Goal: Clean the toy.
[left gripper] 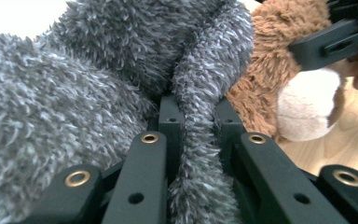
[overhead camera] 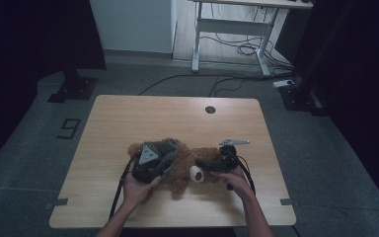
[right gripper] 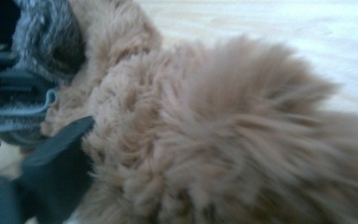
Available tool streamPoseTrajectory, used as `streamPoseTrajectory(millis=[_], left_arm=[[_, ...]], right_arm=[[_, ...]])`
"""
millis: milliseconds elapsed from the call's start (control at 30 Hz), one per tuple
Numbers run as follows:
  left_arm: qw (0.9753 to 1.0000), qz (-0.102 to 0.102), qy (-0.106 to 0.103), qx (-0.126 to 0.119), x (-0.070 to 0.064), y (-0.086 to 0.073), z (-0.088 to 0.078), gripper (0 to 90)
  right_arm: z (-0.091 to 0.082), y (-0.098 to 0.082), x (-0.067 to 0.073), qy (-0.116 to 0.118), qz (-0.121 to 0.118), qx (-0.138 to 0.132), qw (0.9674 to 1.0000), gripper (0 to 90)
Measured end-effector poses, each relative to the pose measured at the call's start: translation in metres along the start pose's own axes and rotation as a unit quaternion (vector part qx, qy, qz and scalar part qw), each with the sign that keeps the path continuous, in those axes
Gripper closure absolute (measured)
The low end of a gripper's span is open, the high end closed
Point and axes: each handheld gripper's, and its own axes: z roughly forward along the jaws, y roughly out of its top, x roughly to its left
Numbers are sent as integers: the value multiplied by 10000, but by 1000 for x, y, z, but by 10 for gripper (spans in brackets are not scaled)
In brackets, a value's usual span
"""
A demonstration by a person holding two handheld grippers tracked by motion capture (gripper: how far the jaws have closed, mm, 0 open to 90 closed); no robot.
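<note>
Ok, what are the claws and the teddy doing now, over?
Left claw clamped on fuzzy grey cloth. Right claw open, beside the brown teddy. Teddy lying on the table. Nothing blocking.

This looks like a lab or recording studio. A bare wooden counter (overhead camera: 128, 113) stands on grey carpet, flanked by black curtains (overhead camera: 29, 34) and stand bases (overhead camera: 73, 89). Cables (overhead camera: 227, 79) trail across the floor toward a white height-adjustable desk (overhead camera: 237, 24), and a taped number (overhead camera: 68, 128) marks the carpet.
</note>
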Motion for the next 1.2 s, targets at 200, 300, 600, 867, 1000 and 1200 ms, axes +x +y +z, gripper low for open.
streamPoseTrajectory(millis=[200,300,600,867,1000,1200], left_arm=[[10000,-21,11,-84,-2,-2,-1,776],[9999,-47,24,-127,-1,1,-2,776],[9994,-135,115,-292,13,22,-3,778],[9986,-250,333,-328,30,45,20,778],[9989,-288,326,-189,32,45,30,777],[9996,-210,157,-63,21,33,34,772]], right_arm=[[-6,-2,1,-21,-1,24,10000,351],[-8,-2,3,-127,-118,-63,9998,439],[-8,4,6,-150,-114,-612,9980,534],[-6,28,-2,-782,-305,-1242,9887,565],[-4,32,-10,-894,-429,-1294,9866,548],[-9,16,-20,-749,-455,-1186,9891,463]])
